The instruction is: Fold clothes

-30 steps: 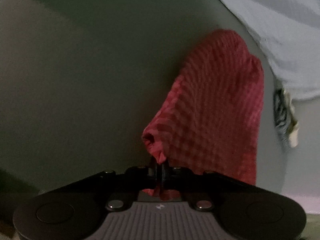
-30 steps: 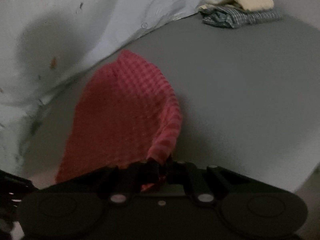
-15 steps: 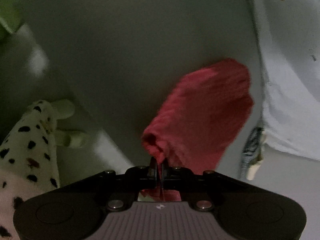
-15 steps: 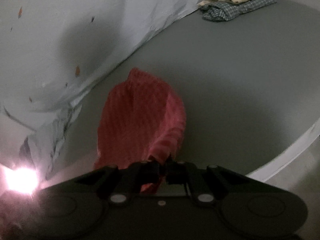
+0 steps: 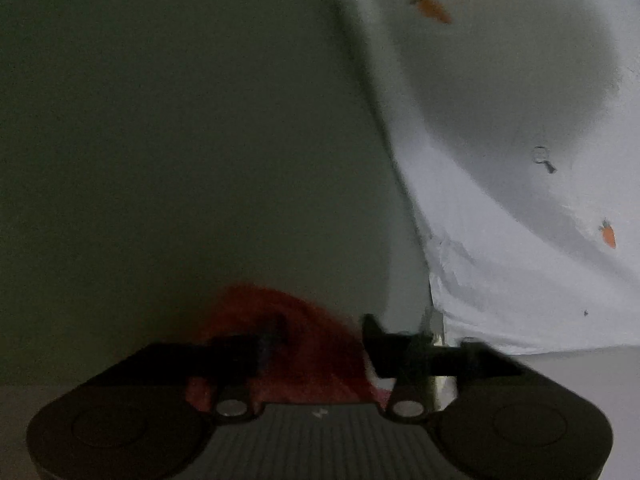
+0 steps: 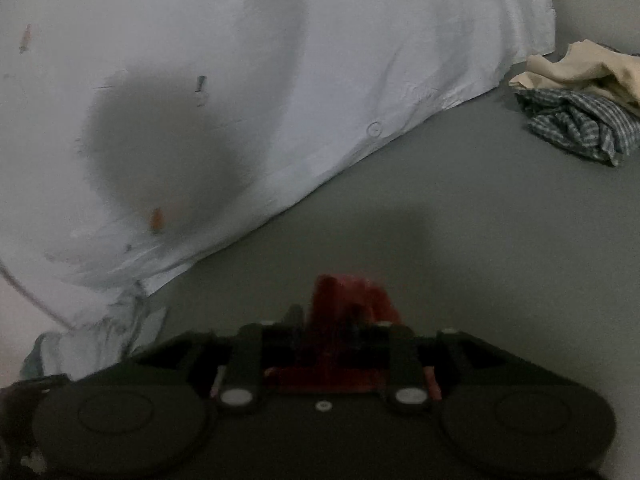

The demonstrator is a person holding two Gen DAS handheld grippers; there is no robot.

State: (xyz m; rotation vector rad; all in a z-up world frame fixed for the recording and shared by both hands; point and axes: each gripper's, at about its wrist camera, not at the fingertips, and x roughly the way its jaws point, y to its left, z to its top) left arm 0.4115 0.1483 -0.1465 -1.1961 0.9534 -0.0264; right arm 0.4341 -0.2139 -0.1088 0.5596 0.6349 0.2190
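Note:
The red checked cloth (image 5: pixel 288 320) lies low between the jaws of my left gripper (image 5: pixel 320 332), which stand apart; the gripper is open and the view is blurred. In the right wrist view the same red cloth (image 6: pixel 344 296) bunches between the jaws of my right gripper (image 6: pixel 332 324), which also stand apart. Both grippers are close above the grey bed sheet (image 6: pixel 460 240). Most of the cloth is hidden under the gripper bodies.
A white duvet with small carrot prints (image 6: pixel 240 80) lies along the left of the right wrist view and along the right of the left wrist view (image 5: pixel 520 160). A cream garment on a blue checked one (image 6: pixel 580 100) sits at the far right.
Both grippers dropped down to the sheet with the red cloth. Both have opened, and the cloth now lies bunched low between the jaws instead of hanging.

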